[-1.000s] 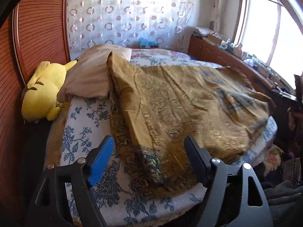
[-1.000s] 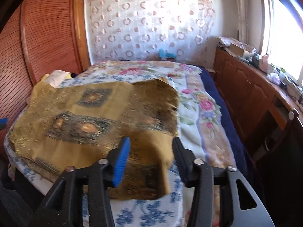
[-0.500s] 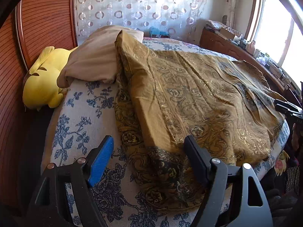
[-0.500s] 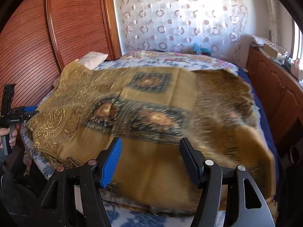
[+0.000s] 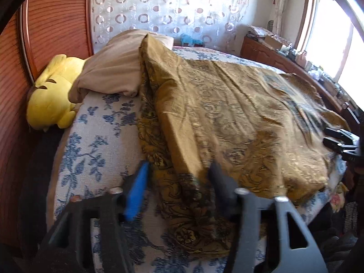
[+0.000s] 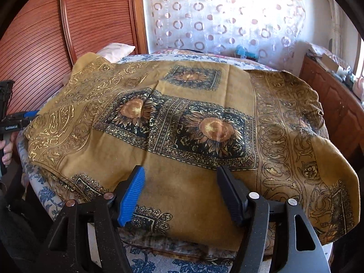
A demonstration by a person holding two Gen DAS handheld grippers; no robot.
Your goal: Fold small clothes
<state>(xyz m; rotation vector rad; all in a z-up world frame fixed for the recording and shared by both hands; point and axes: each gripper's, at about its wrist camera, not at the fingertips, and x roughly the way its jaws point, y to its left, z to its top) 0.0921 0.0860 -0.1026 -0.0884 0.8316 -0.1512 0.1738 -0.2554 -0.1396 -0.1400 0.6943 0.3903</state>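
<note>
A mustard-gold patterned cloth lies spread over the bed, with one long fold running toward me in the left wrist view. My left gripper straddles the near end of that fold. Its jaws are closing, with the cloth between the blue pad and the black pad. In the right wrist view the same cloth shows dark sunflower squares. My right gripper hovers over its near edge. Its jaws are opening and pinch nothing. Each gripper appears small in the other's view: right gripper, left gripper.
A blue-flowered bedspread covers the bed. A beige pillow and a yellow plush toy lie at its head by the ribbed wooden panel. A cluttered wooden dresser lines the right side. A hand holds the left gripper.
My left gripper's jaws have drawn closer around the cloth's fold. My right gripper let go of the cloth corner, swung left and down over the spread cloth, and its jaws widened.
</note>
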